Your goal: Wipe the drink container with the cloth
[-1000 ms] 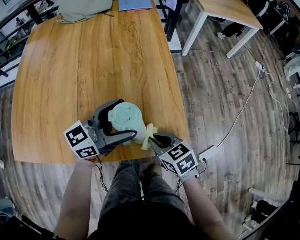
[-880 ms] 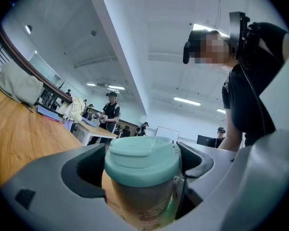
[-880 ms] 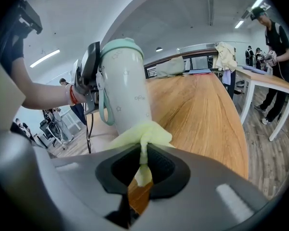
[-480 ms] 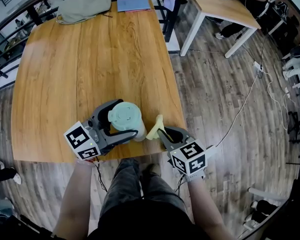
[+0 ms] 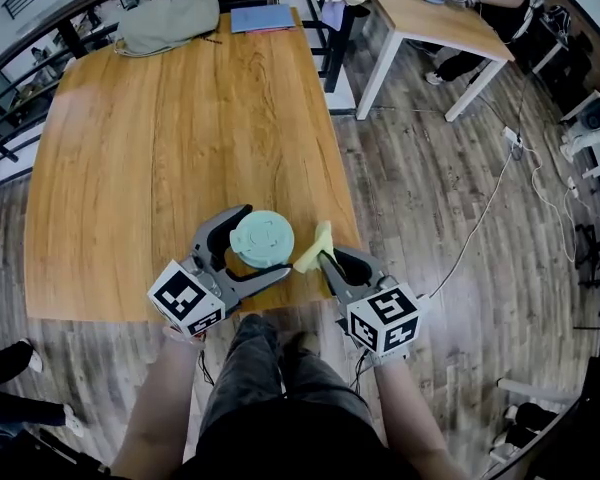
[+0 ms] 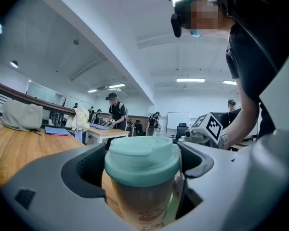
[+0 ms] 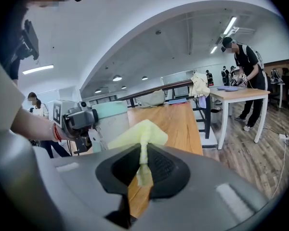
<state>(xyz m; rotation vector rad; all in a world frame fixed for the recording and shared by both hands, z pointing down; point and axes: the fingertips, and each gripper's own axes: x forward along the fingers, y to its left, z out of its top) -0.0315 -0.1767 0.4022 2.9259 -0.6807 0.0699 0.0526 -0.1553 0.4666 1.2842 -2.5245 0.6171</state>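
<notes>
2 grippers at 6 o'clock.
Left gripper (image 5: 263, 244) clasps the cup (image 5: 260, 234); right gripper (image 5: 324, 260), at its 3 o'clock, pinches the cloth (image 5: 314, 249).

Lidded cup (image 5: 261, 236) between left gripper (image 5: 265, 244) jaws, table (image 5: 170, 118) edge at 6 o'clock, yellow cloth (image 5: 314, 249) pinched in right gripper (image 5: 326, 260) at cup's 3 o'clock

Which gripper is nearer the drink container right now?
Left. The left gripper has its jaws closed on either side of the drink container. The right gripper, pinching the yellow cloth, sits just off the container's right side.
</notes>
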